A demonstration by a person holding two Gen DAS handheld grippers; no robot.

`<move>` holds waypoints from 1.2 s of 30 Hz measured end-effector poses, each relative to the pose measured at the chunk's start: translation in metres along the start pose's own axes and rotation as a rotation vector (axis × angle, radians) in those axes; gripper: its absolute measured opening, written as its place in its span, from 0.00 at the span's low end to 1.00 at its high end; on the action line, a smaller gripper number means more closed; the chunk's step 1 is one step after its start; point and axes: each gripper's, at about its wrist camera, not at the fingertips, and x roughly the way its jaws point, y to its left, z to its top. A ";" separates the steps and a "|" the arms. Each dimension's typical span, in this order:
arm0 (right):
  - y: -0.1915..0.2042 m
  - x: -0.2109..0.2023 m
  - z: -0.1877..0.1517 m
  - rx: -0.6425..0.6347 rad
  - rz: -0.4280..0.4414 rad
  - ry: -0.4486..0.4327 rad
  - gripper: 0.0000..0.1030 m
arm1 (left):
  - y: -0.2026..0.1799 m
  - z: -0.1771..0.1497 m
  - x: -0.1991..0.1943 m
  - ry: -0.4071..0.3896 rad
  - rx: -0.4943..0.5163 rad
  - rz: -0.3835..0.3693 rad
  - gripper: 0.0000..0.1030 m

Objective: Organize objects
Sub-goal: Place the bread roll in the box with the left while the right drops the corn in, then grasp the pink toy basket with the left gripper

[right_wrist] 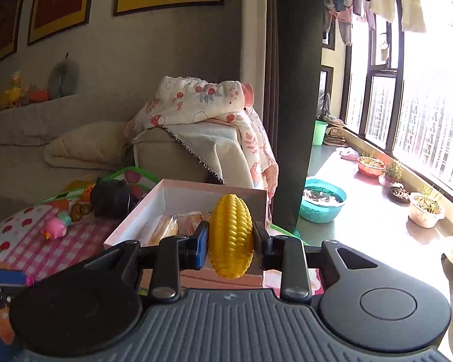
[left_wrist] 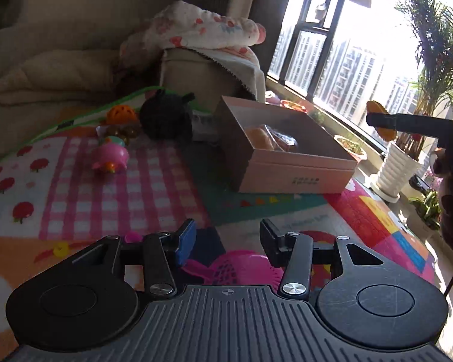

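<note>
A yellow ridged plastic corn cob [right_wrist: 231, 235] is gripped upright in the right claw [right_wrist: 231, 242], held above the near edge of the open pink cardboard box [left_wrist: 299, 172]. Wrapped bread-like items [left_wrist: 270, 140] are already seen inside that box. The left claw [left_wrist: 228, 241] is spread apart and empty. A pink toy pig [left_wrist: 110, 158], an orange ball [left_wrist: 121, 114] and a black toy [left_wrist: 166, 117] are left on the mat beyond the box, so sorting is judged partly done.

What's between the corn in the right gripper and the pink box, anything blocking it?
Nothing visible. The right gripper holds the toy corn just before the open pink box, whose top is uncovered. Wrapped bread fills its left side.
</note>
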 end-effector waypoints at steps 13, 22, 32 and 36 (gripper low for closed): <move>0.040 0.018 -0.079 -0.031 0.057 0.227 0.90 | 0.014 -0.030 -0.012 0.122 -0.197 -0.078 0.50; 0.034 0.010 -0.126 0.036 0.053 0.261 1.00 | -0.023 -0.017 0.017 0.091 -0.178 -0.012 0.50; 0.028 -0.001 -0.129 0.082 0.019 0.211 1.00 | -0.078 -0.024 0.050 0.038 0.117 0.126 0.61; 0.013 0.002 -0.129 0.179 0.018 0.223 1.00 | -0.085 -0.024 0.062 0.006 0.168 0.158 0.62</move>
